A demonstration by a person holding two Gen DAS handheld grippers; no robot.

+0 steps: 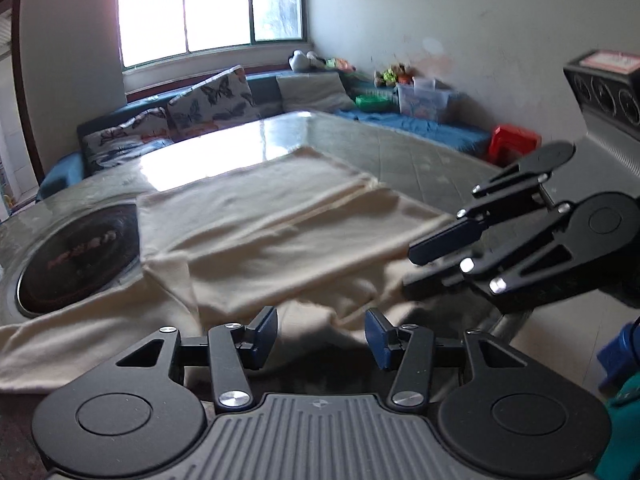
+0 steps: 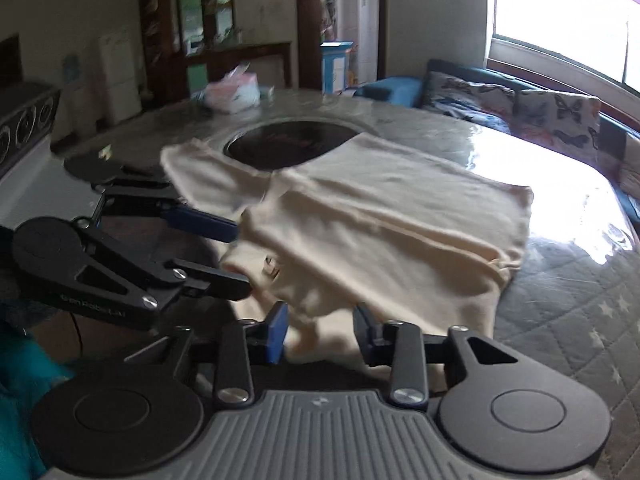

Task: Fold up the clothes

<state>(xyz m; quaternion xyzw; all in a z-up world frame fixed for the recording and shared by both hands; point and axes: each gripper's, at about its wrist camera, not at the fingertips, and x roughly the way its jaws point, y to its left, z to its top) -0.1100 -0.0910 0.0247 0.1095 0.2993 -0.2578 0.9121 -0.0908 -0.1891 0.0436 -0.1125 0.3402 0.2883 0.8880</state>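
Where garment (image 1: 280,232) lies, both hand-held grippers gape beside hem.

The cream garment (image 1: 280,236) is covering part of the dark round inset (image 1: 76,256), and motion blur is smearing its near folds.

A lived-in home sitting room, wide window (image 1: 208,8) above a blue corner sofa (image 1: 420,126) with butterfly-print cushions (image 1: 212,100), toys on the sill (small and blurred), glossy table (image 2: 560,168) with round dark inset (image 2: 292,144), wooden glass-fronted cabinet (image 2: 200,12), open doorway (image 2: 352,20) beyond
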